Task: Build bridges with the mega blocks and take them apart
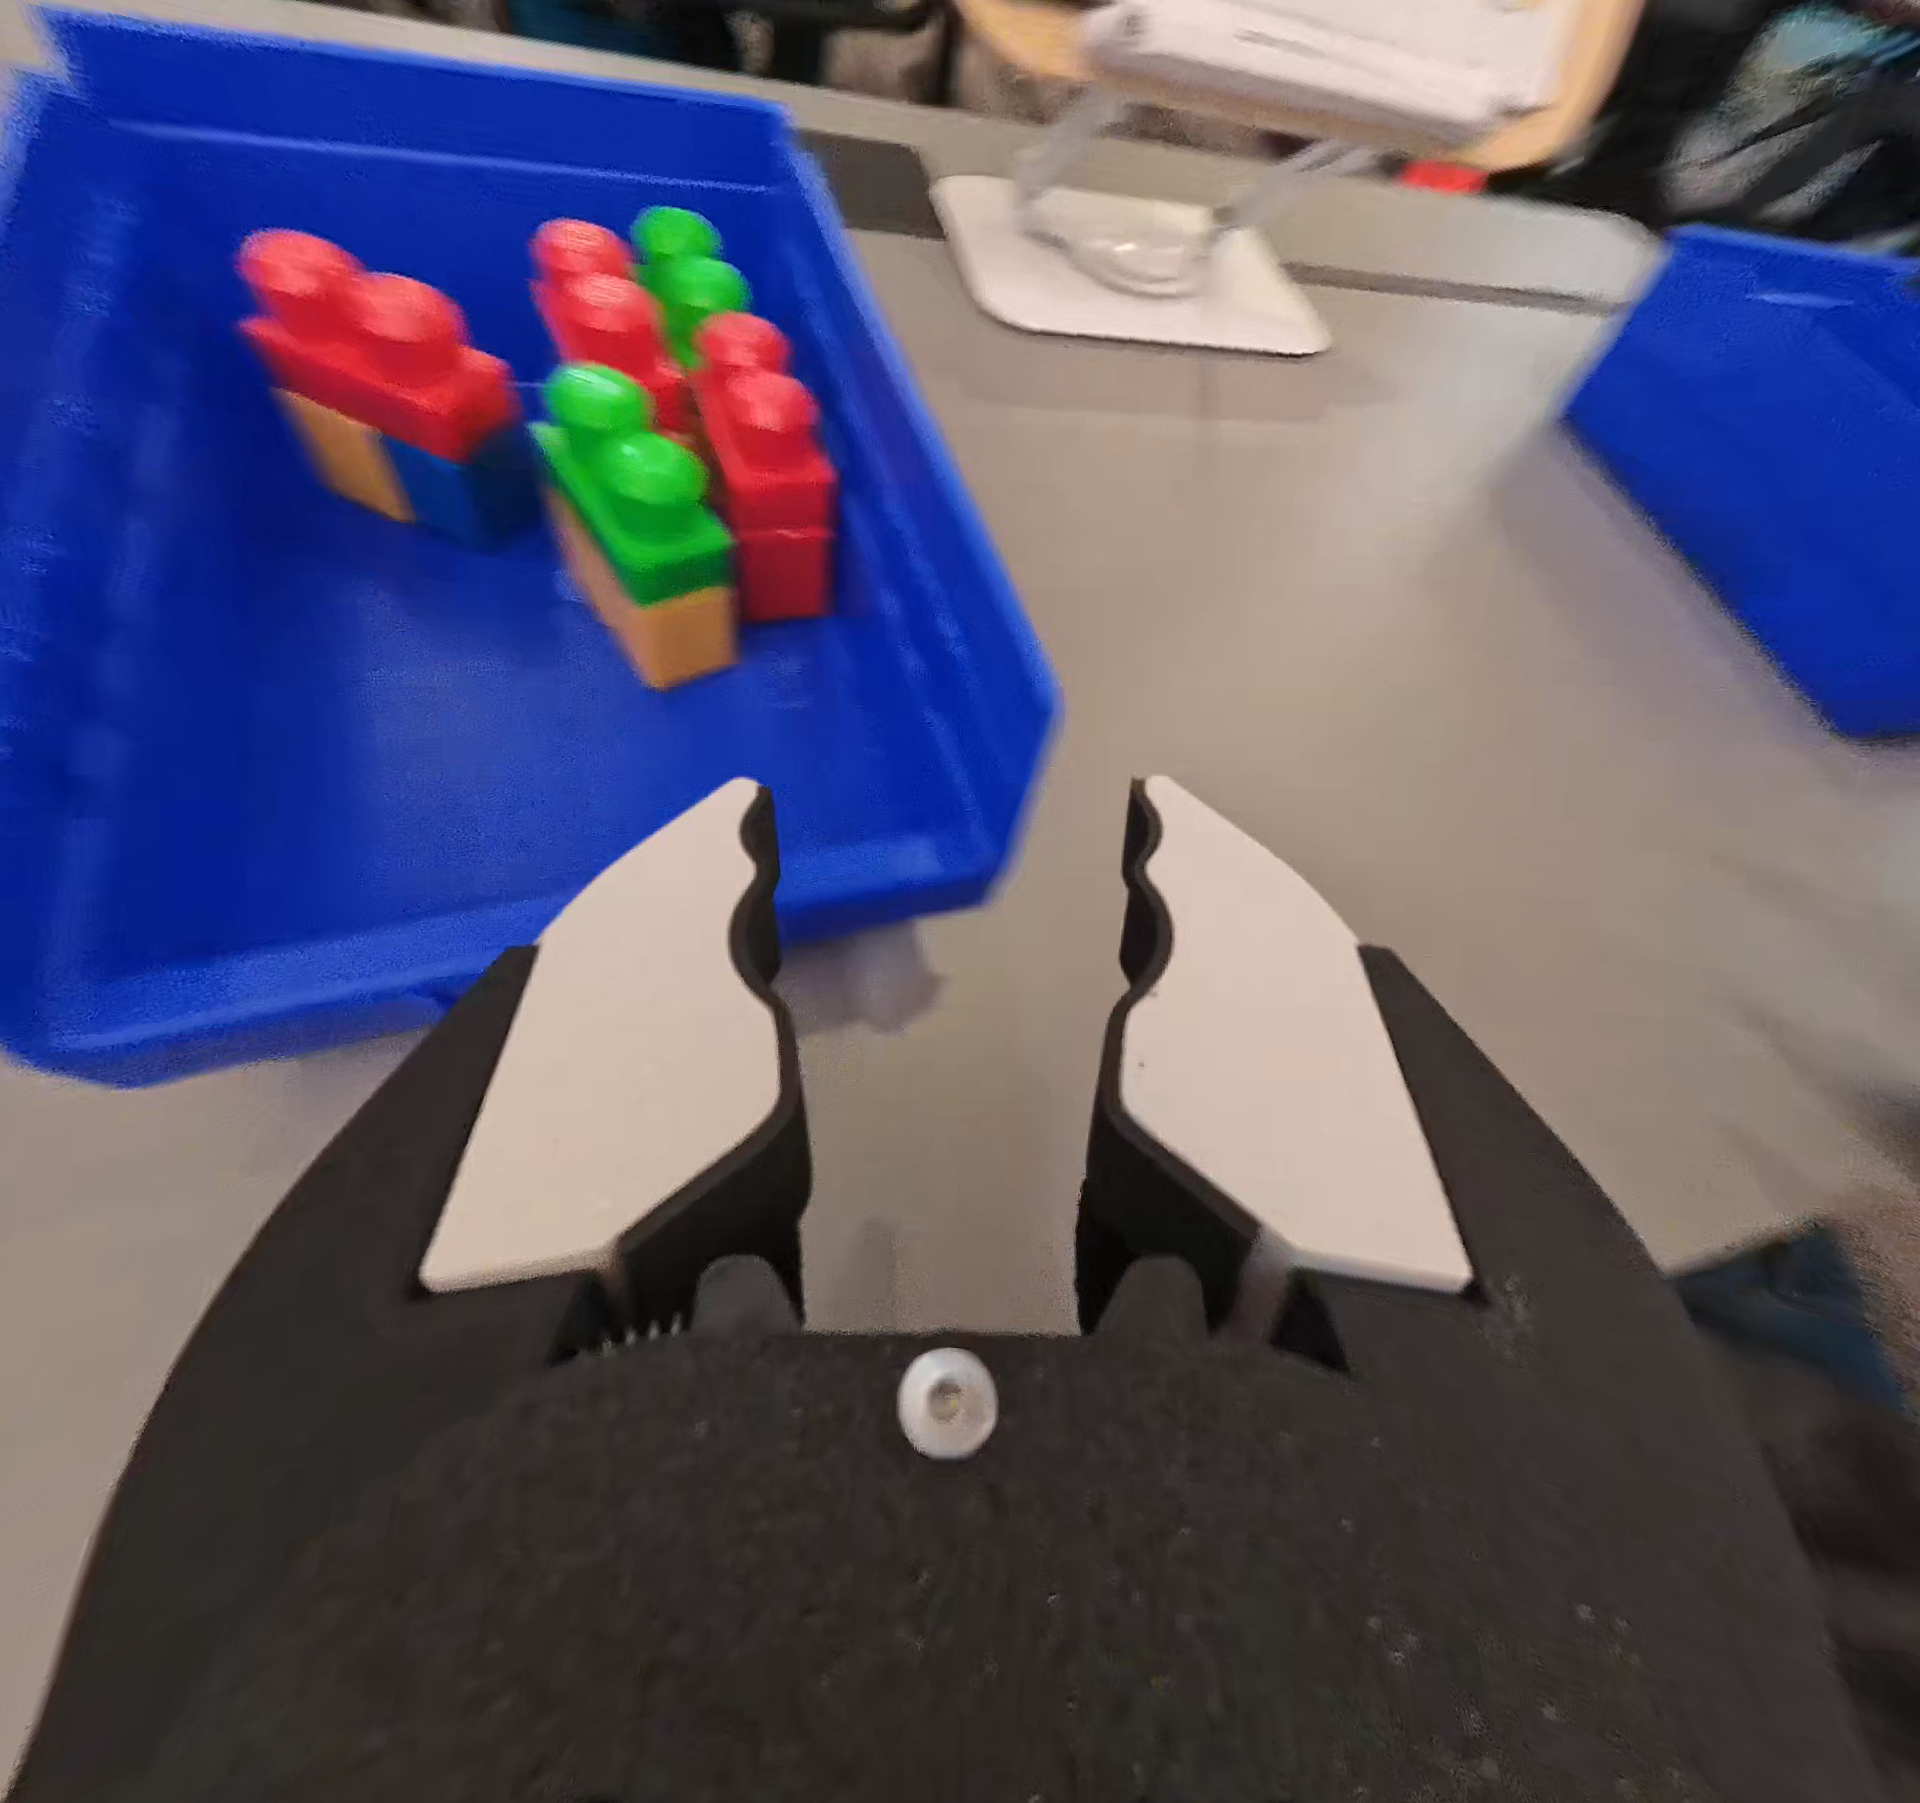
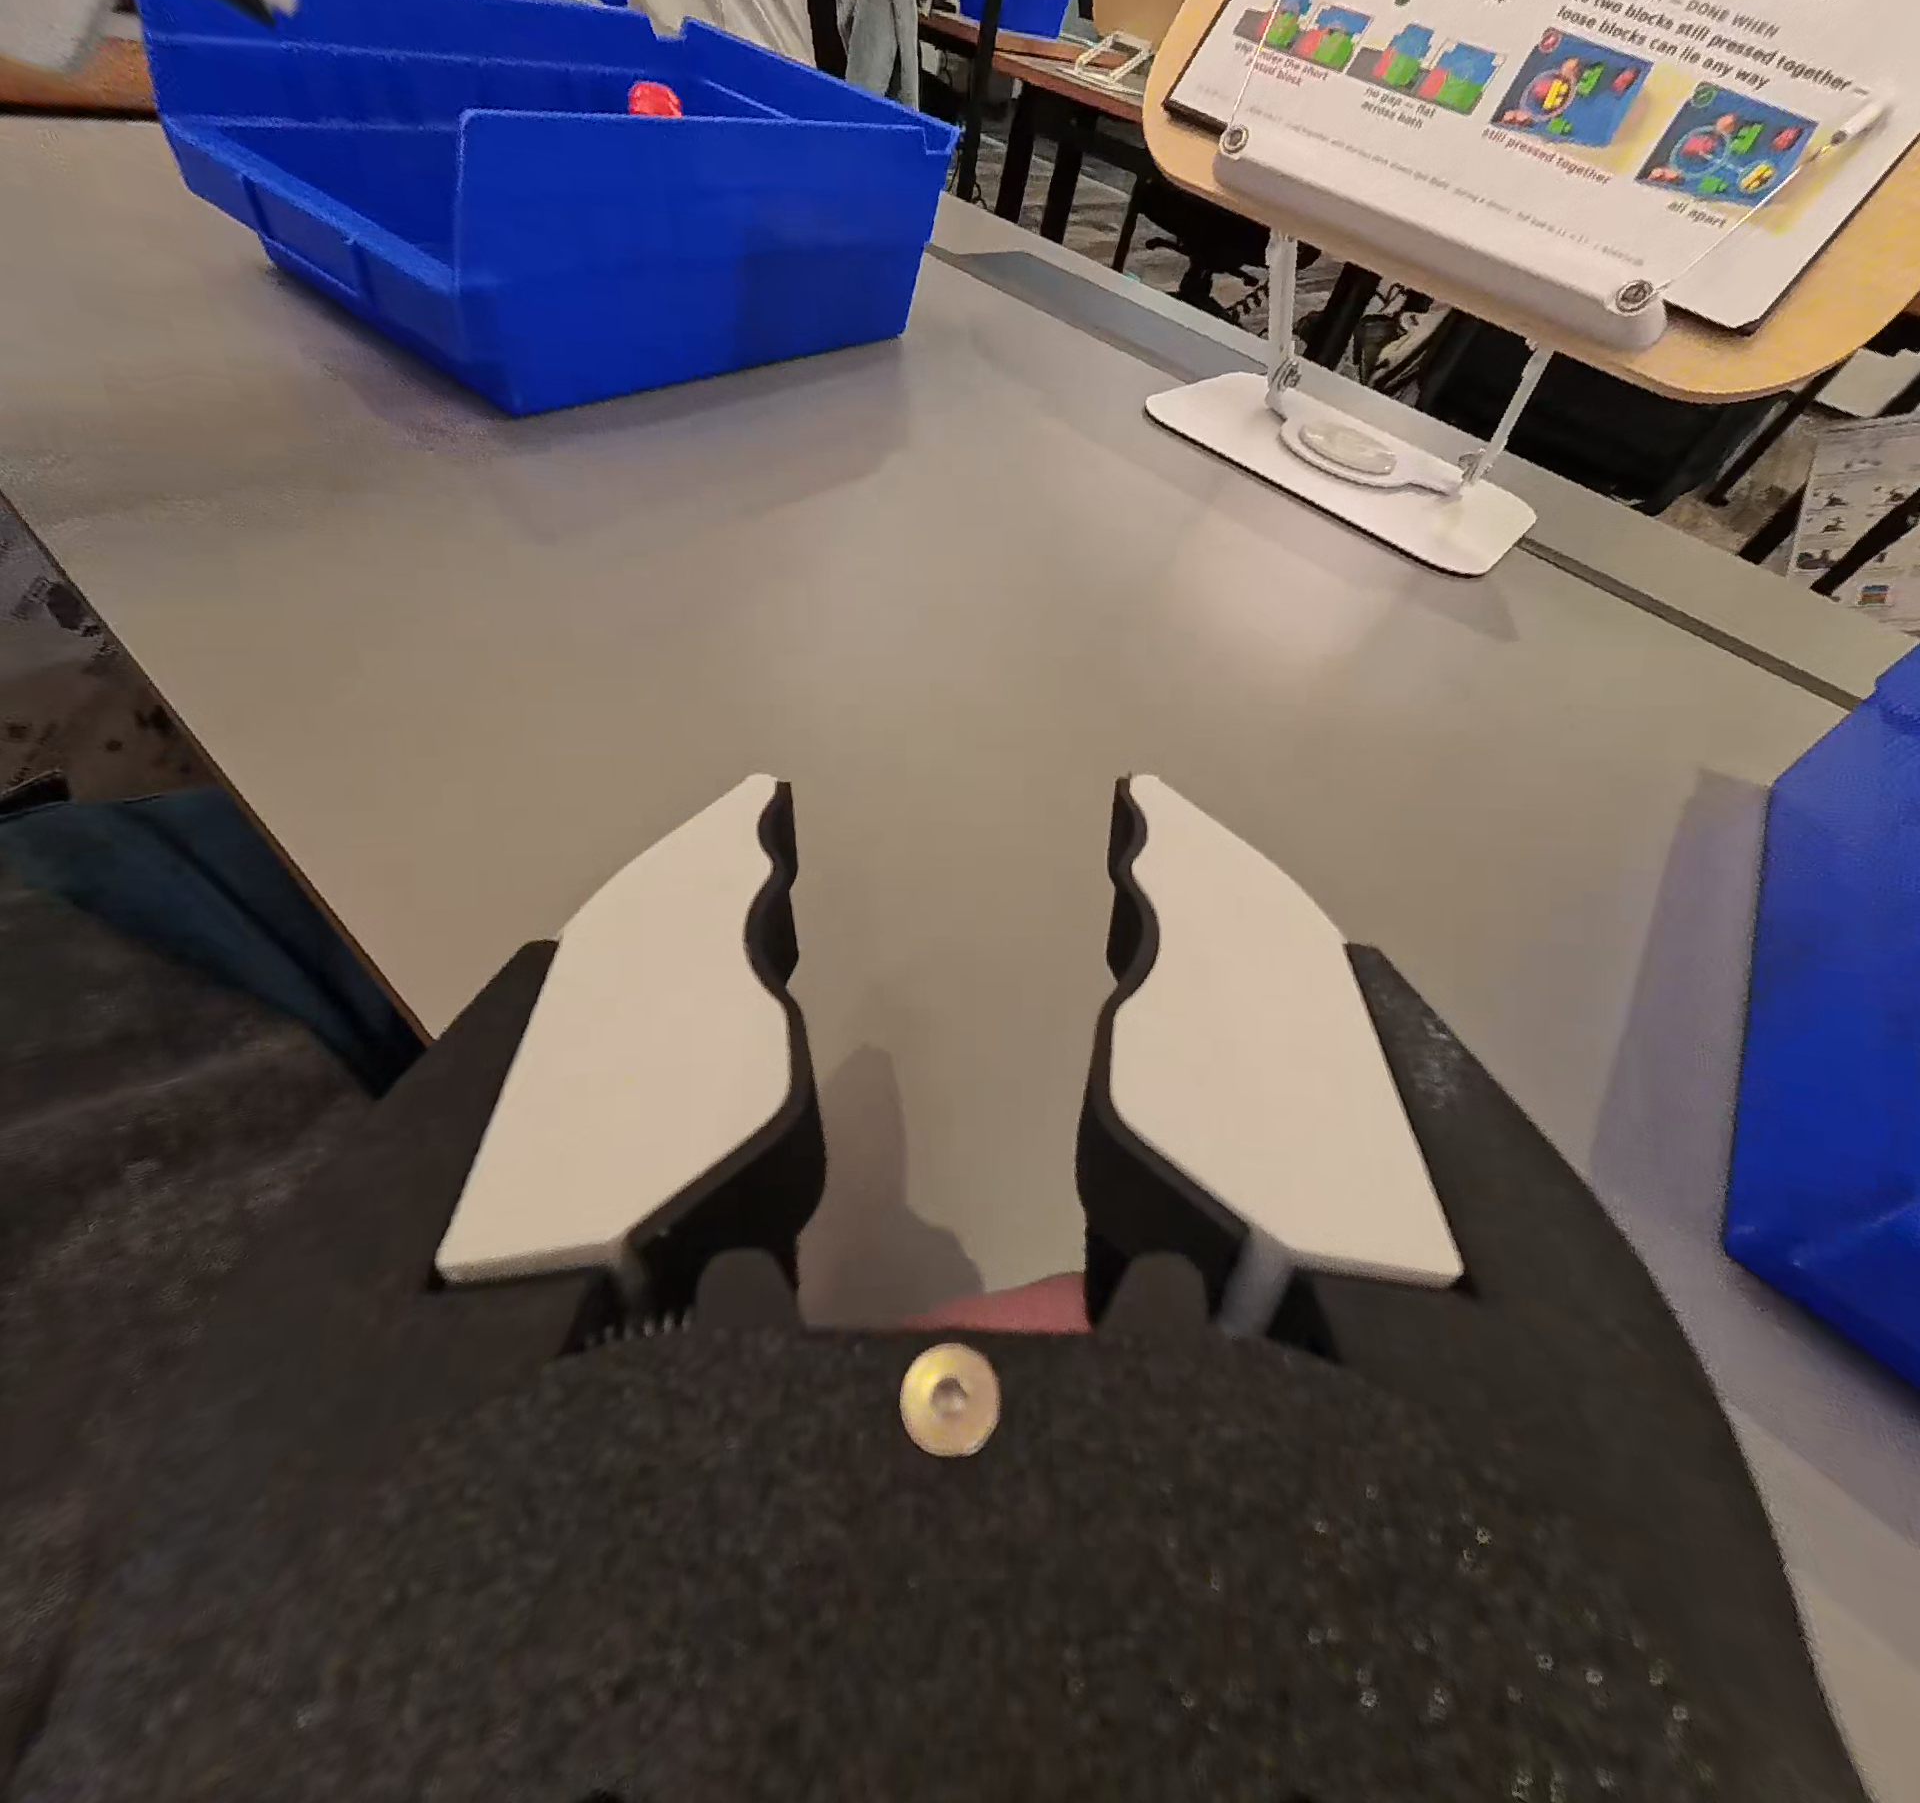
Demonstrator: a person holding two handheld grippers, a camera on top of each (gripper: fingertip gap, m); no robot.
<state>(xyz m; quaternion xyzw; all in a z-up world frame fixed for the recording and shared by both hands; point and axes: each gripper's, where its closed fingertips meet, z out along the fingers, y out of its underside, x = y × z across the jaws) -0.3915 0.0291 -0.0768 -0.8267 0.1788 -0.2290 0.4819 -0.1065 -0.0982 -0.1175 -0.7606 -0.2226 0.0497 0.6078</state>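
A grey table (image 2: 644,610) is carrying a blue bin (image 1: 904,714) at upper left; both grippers, left gripper (image 1: 951,797) and right gripper (image 2: 951,792), are hovering, jaws released.

**Grey table with two bins and a stand**

The grey table (image 2: 727,610) carries a blue bin (image 2: 582,236) at 11 o'clock, a white-based document stand (image 2: 1340,475) at 1 o'clock, and a second blue bin (image 2: 1839,1026) at 3 o'clock, all well apart.
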